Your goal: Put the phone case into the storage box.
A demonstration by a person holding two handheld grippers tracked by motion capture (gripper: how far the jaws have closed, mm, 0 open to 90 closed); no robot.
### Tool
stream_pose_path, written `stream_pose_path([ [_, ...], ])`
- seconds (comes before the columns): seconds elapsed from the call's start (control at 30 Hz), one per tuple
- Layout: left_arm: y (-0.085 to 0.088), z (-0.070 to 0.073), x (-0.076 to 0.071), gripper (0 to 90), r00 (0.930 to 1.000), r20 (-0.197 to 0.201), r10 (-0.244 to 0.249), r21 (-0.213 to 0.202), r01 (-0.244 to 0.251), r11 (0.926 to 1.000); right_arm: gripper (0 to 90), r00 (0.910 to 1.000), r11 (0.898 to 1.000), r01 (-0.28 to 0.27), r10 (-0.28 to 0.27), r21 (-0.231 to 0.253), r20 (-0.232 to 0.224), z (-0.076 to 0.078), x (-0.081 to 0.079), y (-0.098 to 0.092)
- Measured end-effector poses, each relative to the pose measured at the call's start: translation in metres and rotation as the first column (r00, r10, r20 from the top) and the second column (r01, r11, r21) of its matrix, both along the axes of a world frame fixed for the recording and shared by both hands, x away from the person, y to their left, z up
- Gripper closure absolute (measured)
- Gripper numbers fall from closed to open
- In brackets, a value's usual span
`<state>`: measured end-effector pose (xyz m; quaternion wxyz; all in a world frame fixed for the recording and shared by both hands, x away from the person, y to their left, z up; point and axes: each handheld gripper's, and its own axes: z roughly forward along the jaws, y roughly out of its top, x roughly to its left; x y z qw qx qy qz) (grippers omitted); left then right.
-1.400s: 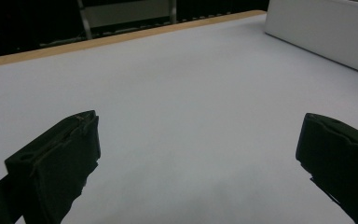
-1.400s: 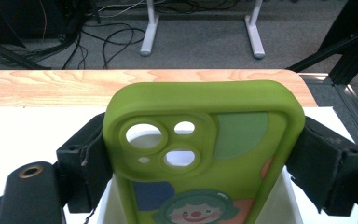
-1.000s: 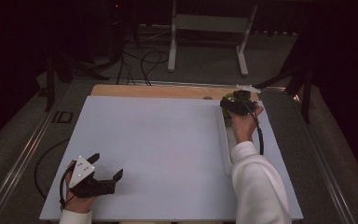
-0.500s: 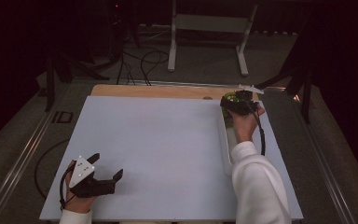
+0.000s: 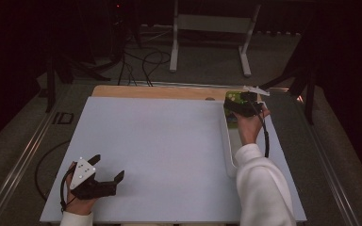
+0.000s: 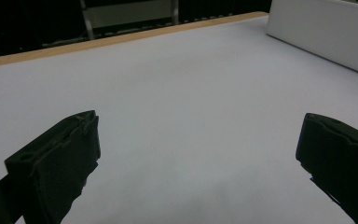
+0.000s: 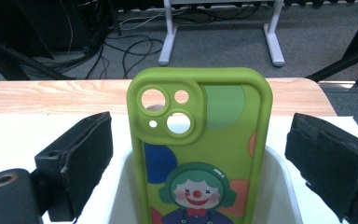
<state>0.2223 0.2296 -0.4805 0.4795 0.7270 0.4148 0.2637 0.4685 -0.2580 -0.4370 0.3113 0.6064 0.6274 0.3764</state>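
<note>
The green phone case point(image 7: 199, 149) stands in the white tray point(image 7: 279, 186) — the right gripper point(image 7: 200, 163) has just been opening, jaws wide, not touching it — next, pull back.

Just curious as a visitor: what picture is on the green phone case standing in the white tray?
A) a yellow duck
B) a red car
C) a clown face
C: the green rubbery phone case shows a clown with green hair and a red nose.
</note>
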Motion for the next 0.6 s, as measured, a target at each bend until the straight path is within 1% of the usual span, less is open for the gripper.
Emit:
stream_pose_path([
  [0.13, 0.000, 0.000, 0.000, 0.2, 1.0000, 0.001, 0.001, 0.001, -0.001, 1.0000, 7.3, 1.0000, 1.000, -0.005, 0.005, -0.004, -0.002, 0.002, -0.002, 0.000],
  [0.23, 0.000, 0.000, 0.000, 0.2, 1.0000, 0.001, 0.002, 0.001, -0.002, 1.0000, 7.3, 0.9999, 1.000, -0.016, 0.016, 0.009, -0.005, 0.003, -0.004, 0.000],
  [0.37, 0.000, 0.001, 0.000, 0.2, 1.0000, 0.002, 0.001, 0.002, -0.001, 1.0000, 7.4, 0.9995, 1.000, -0.031, 0.031, 0.007, 0.000, 0.006, -0.008, 0.000],
  [0.4, 0.000, 0.001, 0.000, 0.2, 1.0000, 0.002, 0.001, 0.003, -0.001, 1.0000, 7.4, 0.9993, 0.999, -0.036, 0.036, 0.012, 0.000, 0.007, -0.010, 0.000],
  [0.5, -0.001, 0.001, 0.000, 0.2, 1.0000, 0.002, 0.000, 0.004, 0.000, 1.0000, 7.4, 0.9982, 0.998, -0.061, 0.061, 0.004, -0.003, 0.009, -0.014, 0.003],
  [0.6, -0.001, 0.001, -0.001, 0.2, 1.0000, 0.003, 0.000, 0.004, 0.000, 1.0000, 7.4, 0.9961, 0.996, -0.088, 0.088, 0.007, -0.009, 0.008, -0.018, 0.006],
])
